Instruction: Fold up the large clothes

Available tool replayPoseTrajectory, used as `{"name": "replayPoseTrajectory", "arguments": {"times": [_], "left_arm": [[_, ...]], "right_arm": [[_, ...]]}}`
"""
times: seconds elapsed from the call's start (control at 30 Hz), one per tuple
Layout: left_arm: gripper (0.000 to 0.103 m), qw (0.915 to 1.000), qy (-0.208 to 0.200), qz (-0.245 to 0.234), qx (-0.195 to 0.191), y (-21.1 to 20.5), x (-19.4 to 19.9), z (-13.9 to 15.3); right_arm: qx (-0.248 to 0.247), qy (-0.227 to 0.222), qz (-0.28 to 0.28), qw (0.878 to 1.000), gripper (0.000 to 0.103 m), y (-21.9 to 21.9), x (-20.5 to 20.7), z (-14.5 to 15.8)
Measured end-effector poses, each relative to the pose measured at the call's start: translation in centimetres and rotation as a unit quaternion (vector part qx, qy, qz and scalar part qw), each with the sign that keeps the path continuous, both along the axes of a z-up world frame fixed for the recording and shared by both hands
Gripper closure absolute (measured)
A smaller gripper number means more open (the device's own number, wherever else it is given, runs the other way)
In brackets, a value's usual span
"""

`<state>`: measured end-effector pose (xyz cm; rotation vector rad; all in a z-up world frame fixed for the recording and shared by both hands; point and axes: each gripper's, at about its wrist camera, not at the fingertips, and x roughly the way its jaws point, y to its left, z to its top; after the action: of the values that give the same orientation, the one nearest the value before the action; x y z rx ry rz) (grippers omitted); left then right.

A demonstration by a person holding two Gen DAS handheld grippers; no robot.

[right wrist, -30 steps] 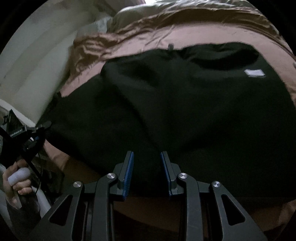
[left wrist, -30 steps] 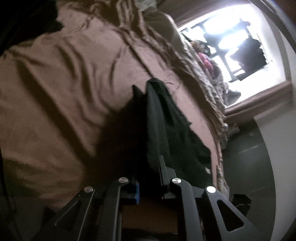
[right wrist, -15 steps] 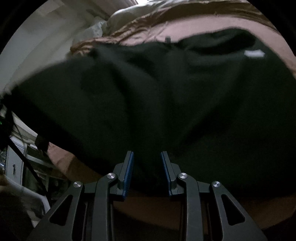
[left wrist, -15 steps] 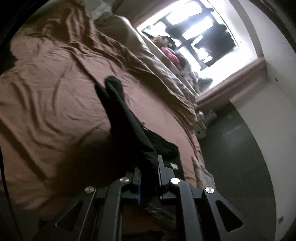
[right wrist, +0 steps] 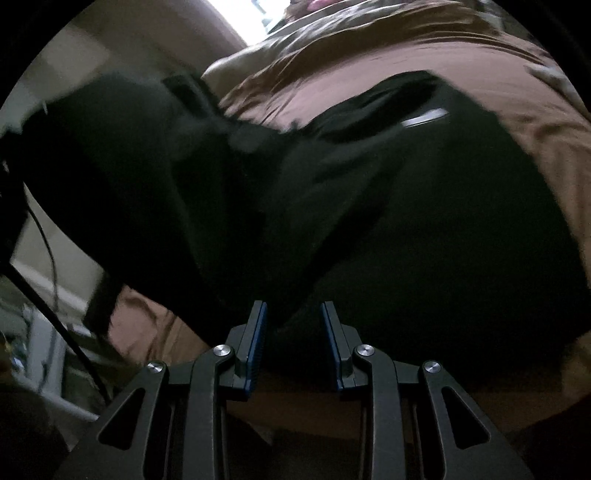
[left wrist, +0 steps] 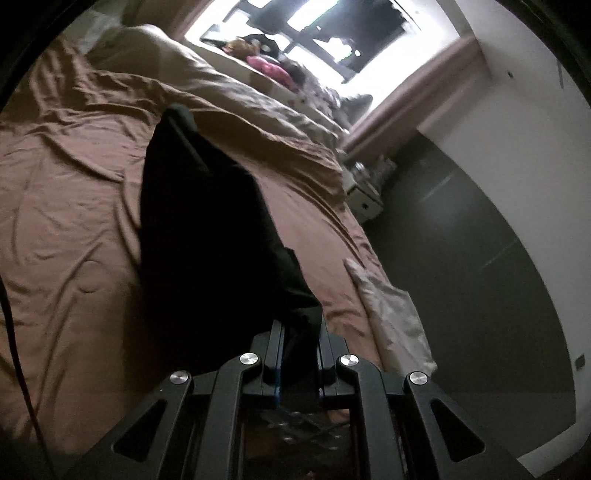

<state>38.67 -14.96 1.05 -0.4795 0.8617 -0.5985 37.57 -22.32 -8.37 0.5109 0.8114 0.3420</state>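
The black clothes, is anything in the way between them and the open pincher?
Nothing visible is. The right gripper hangs open right at the near edge of the black garment, which lies on the brown bed sheet. The left gripper is shut on another part of it.

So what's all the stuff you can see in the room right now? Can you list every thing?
black garment: one, black, spread on the bed, one edge lifted up
white label: one, white, on the garment's far part
bed sheet: one, brown, wrinkled, covering the bed
quilt: one, tan, bunched at the bed's far side
pink thing: one, pink, on the sill by the window; too blurry to name
window: one, very bright, far wall
floor: dark grey, beside the bed
left gripper: one, black, clamped on the garment's edge
right gripper: one, black with blue pads, jaws apart over the garment
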Motion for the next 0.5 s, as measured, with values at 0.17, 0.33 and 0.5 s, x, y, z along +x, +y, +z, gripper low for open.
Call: {"name": "replayPoseTrajectory", "arguments": {"times": [0.17,0.33,0.5], "left_arm": [[0.091,0.9989,0.013,-0.041,0.021,-5.3,1.2,-1.2],[0.090,0.9948,0.029,-0.086,0.047,-11.3,1.9,-3.2],[0.076,0.9809,0.076,-0.175,0.038,-16.6,1.6,-6.4]], "right_arm": [[0.041,-0.001,-0.058,0.997,0.048,-6.6,-3.2,-0.3],[0.072,0.000,-0.095,0.993,0.032,-11.3,-6.3,-1.3],[0.090,0.009,-0.117,0.989,0.032,-15.6,-8.0,-2.4]]}}
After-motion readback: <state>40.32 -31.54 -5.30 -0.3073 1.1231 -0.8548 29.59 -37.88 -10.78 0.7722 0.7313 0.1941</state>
